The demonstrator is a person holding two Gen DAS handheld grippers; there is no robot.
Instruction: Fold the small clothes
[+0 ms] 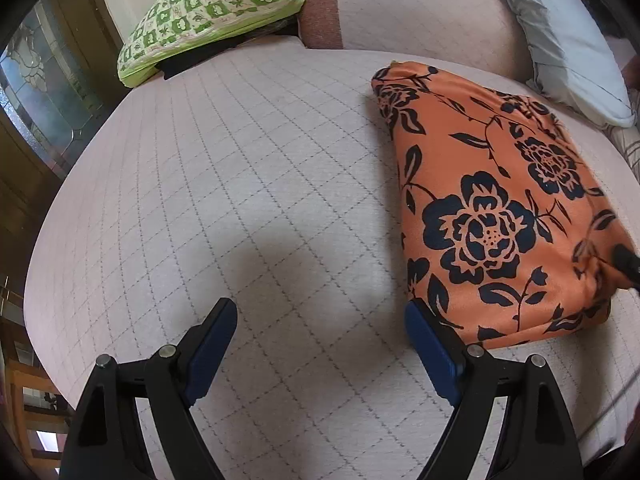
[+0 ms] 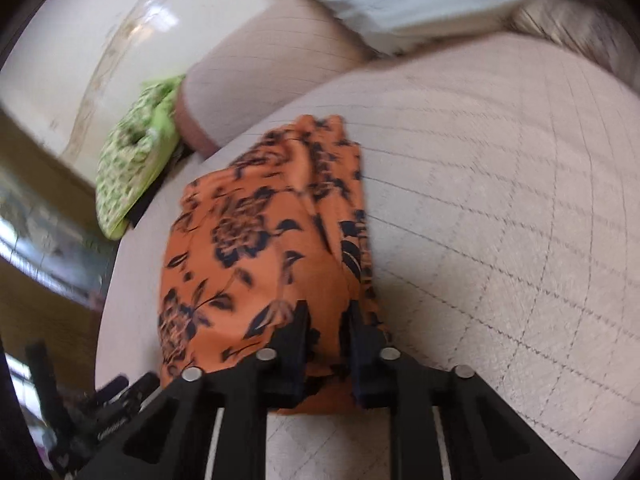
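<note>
An orange garment with a black flower print point(image 1: 492, 216) lies folded on the pale quilted bed point(image 1: 248, 184), to the right in the left wrist view. My left gripper point(image 1: 320, 344) is open and empty, low over the bed just left of the garment's near corner. My right gripper point(image 2: 328, 344) is shut on the near edge of the orange garment point(image 2: 260, 248); the fabric bunches between its fingers point(image 2: 294, 344). A tip of the right gripper point(image 1: 626, 260) shows at the garment's right edge in the left wrist view. The right wrist view is blurred.
A green-and-white patterned cloth bundle point(image 1: 208, 12) lies at the bed's far left corner. A pinkish bolster point(image 1: 400, 12) and a white pillow point(image 1: 568, 44) lie along the far side. The bed's left edge drops off beside dark wooden furniture point(image 1: 48, 92).
</note>
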